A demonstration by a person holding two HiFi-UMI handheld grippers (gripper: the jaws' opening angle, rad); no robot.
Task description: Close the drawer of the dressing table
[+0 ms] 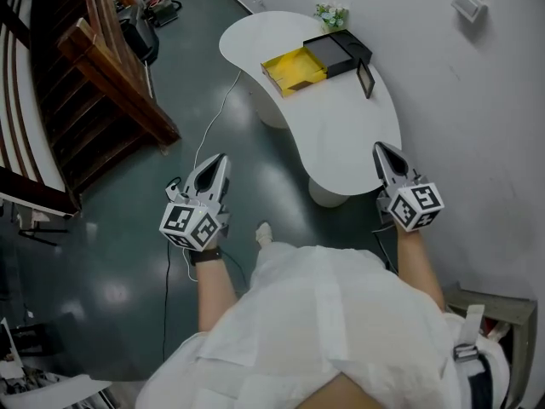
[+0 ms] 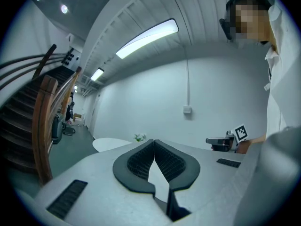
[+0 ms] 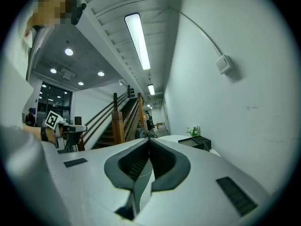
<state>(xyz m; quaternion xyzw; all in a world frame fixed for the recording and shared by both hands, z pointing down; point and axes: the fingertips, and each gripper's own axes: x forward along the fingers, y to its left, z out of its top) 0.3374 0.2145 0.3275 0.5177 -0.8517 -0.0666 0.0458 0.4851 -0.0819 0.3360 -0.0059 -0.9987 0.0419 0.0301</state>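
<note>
Left gripper (image 1: 217, 162) and right gripper (image 1: 381, 150), both held level, each with its jaws closed tip to tip on nothing. The shallow yellow drawer (image 1: 294, 71) stands pulled out of its black box-shaped case (image 1: 341, 49) on the white kidney-shaped counter (image 1: 341, 135), well ahead of both jaws and between their lines of aim. The right jaws lie at the counter's near edge; the left jaws are over the dark grey floor (image 1: 128, 254), beside the counter.

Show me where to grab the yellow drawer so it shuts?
Probably the drawer by its outer end wall, the one farthest from the black box. It sticks out of the box toward the left in the head view, so come from that side of the table and press it straight back in.
</note>
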